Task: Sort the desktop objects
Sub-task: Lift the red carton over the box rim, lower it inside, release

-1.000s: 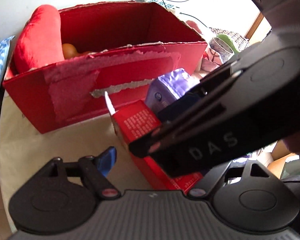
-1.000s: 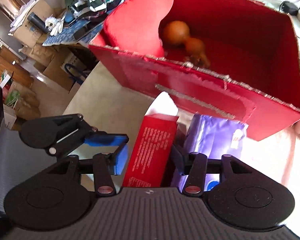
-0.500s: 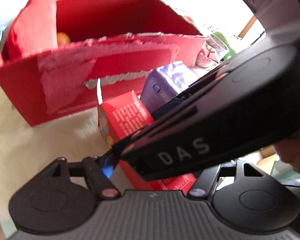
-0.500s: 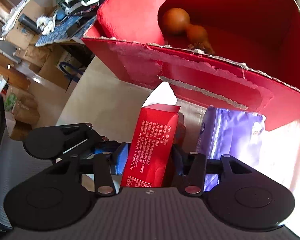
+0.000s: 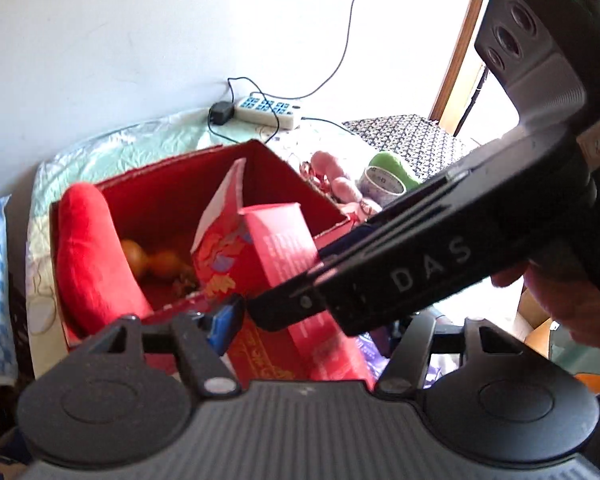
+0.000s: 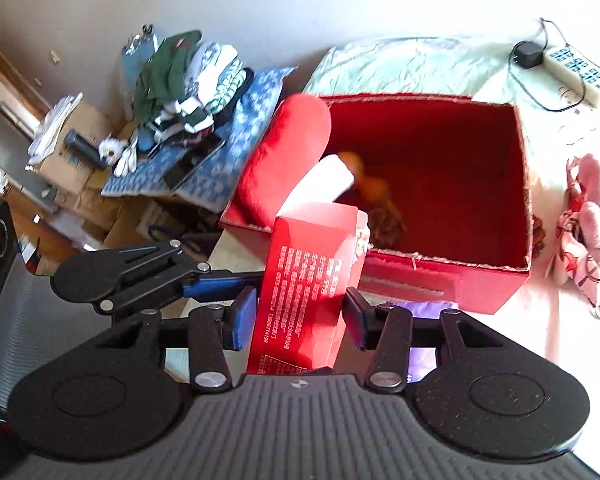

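Pale quilted bed (image 6: 400, 64), big red box (image 6: 492, 288), power strip (image 6: 576, 68), pink toy (image 6: 588, 236)

Black ribbed left gripper (image 5: 312, 332) and right gripper (image 6: 300, 320), blue-padded fingers (image 6: 244, 320), silver pivot screws, white "DAS" lettering

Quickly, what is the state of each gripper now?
Left gripper: jaws closing around the tall red cardboard carton.
Right gripper: jaws closing on the same carton.

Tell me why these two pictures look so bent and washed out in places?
Both come through fisheye lenses, so edges curve. In the left wrist view the doorway is blown out white, and the right gripper looms large across the red carton. In the right wrist view sun bleaches the carton's open flap, and the orange things in the red box smear.
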Tool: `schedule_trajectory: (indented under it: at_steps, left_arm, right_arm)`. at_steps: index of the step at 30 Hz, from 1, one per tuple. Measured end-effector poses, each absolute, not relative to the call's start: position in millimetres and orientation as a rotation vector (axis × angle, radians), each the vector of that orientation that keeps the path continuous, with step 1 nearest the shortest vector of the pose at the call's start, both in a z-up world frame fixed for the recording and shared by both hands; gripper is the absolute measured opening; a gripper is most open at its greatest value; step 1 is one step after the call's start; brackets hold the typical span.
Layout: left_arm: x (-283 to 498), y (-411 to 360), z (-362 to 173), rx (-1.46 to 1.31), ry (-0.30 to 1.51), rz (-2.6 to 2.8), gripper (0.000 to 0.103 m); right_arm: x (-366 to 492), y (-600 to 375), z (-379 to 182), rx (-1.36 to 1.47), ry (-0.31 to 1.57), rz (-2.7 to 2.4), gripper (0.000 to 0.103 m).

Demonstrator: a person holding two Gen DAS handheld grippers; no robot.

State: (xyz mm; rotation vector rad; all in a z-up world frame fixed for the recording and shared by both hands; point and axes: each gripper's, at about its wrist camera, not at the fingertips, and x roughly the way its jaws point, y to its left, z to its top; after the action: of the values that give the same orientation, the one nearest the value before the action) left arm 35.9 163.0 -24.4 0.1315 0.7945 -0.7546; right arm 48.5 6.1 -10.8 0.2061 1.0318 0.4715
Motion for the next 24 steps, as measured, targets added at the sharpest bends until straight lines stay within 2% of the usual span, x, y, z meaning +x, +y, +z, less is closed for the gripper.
schedule_trajectory:
  at_steps: [4, 10, 19, 24]
  left_arm:
    - [39.6, 163.5, -18.7, 0.151, 0.782, -0.767, 0.056]
    - [52.7, 159.3, 2.9, 0.167, 0.683, -0.779, 0.057]
    - [117.6, 145.7, 20.1, 0.140, 0.634, -0.776, 0.054]
    - [152.8, 131.7, 3.0, 0.130, 0.688, -0.742, 0.054]
  right_arm:
    - [50.2, 2.2, -6.7, 0.232, 1.010, 0.443, 0.048]
    - [55.9, -1.1, 18.1, 0.246, 0.906, 0.408, 0.046]
    - [93.8, -6.6, 27.3, 0.234, 0.781, 0.305, 0.046]
    - [128.0, -12.2, 7.4, 0.213, 0.819, 0.285, 0.046]
